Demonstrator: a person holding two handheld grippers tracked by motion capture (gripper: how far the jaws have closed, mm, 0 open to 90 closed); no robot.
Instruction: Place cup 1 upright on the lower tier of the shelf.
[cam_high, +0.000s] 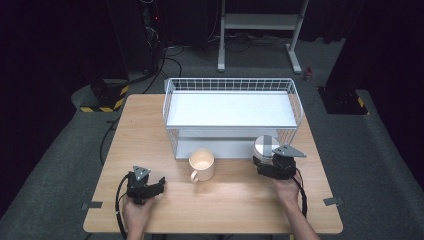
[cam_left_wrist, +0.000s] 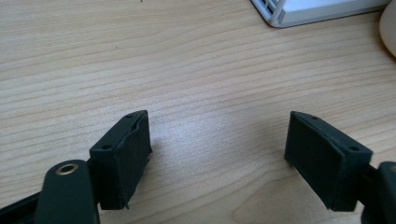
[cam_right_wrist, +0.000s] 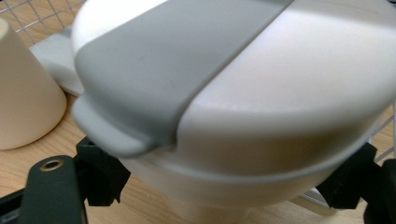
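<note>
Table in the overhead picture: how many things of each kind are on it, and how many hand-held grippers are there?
Cream mug: 1
Lidded white and grey container: 1
White wire rack: 1
Hand-held grippers: 2, the left gripper and the right gripper
Total: 5

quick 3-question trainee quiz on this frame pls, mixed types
1. True or false: the left hand-held gripper holds the cream mug.
2. Which hand-held gripper has its jaws either side of the white container with the grey lid? A) left B) right
3. Fill in: the mug stands on the table in front of the white wire ____.

Key: 1 false, its jaws stand open over bare wood. 2 B, the right hand-held gripper. 3 rack.
</note>
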